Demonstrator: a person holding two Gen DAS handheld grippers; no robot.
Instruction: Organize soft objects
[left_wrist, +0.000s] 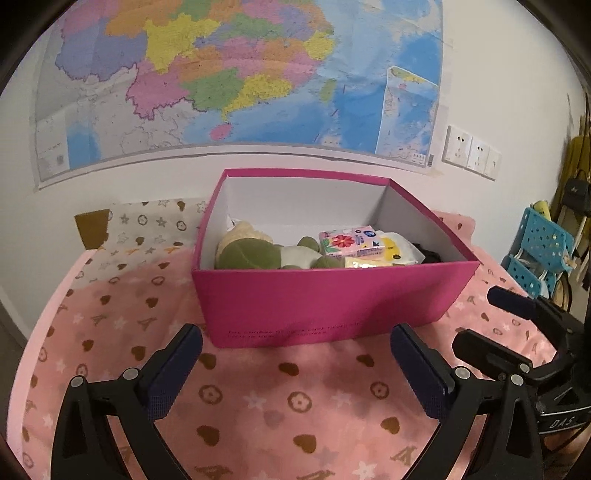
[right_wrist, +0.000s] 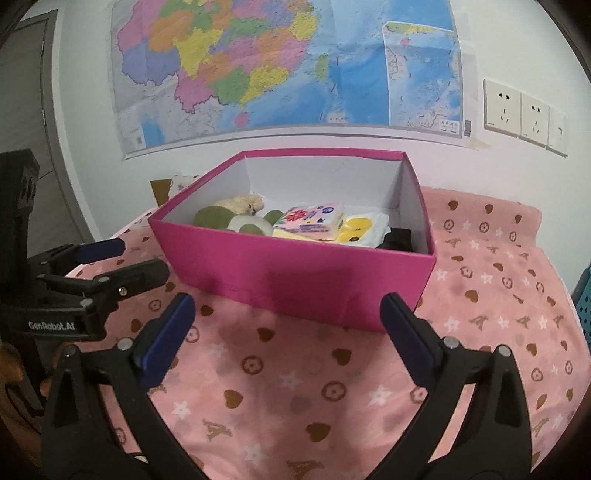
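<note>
Wall map (left_wrist: 236, 81) above pink-blanketed surface (left_wrist: 280, 387).

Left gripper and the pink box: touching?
Apart. Left wrist view shows the open left gripper short of the pink box, blanket visible between them.

The left gripper (left_wrist: 295, 347) is black plastic with two long fingers. Each finger has a dark blue bumpy pad (left_wrist: 173, 373) on the inside. Small round silver screws (left_wrist: 130, 374) sit on top of the fingers. The right gripper (right_wrist: 288, 317) looks the same. Seen from the right wrist camera, the left gripper's side says "GenRobot.AI" in white letters (right_wrist: 51, 325).
</note>
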